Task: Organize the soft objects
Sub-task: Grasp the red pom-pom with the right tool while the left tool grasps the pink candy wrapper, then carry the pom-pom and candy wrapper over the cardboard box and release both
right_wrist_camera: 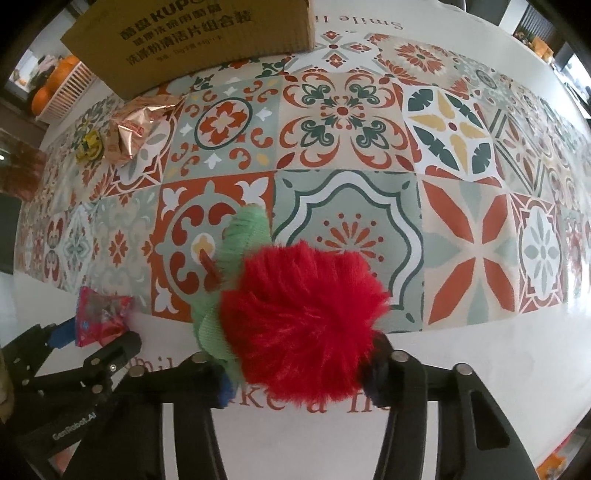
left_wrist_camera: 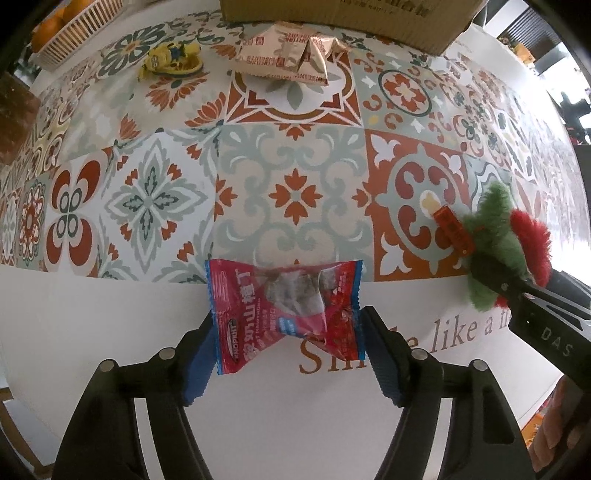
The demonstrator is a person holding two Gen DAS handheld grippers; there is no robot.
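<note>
Both full: red packet (left_wrist_camera: 286,314) (left), plush strawberry (right_wrist_camera: 303,325).

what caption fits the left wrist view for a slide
Left gripper pinching a red crinkly plastic snack packet above the patterned tablecloth, right gripper alongside holding a red-and-green fuzzy plush toy.

The cardboard box (left_wrist_camera: 347,18) and basket (left_wrist_camera: 70,29) are cut off by the frame

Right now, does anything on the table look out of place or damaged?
Nothing looks damaged or spilled. The gold snack packets lie in a loose, overlapping heap beside the cardboard box, and the yellow toy lies tipped over.
</note>
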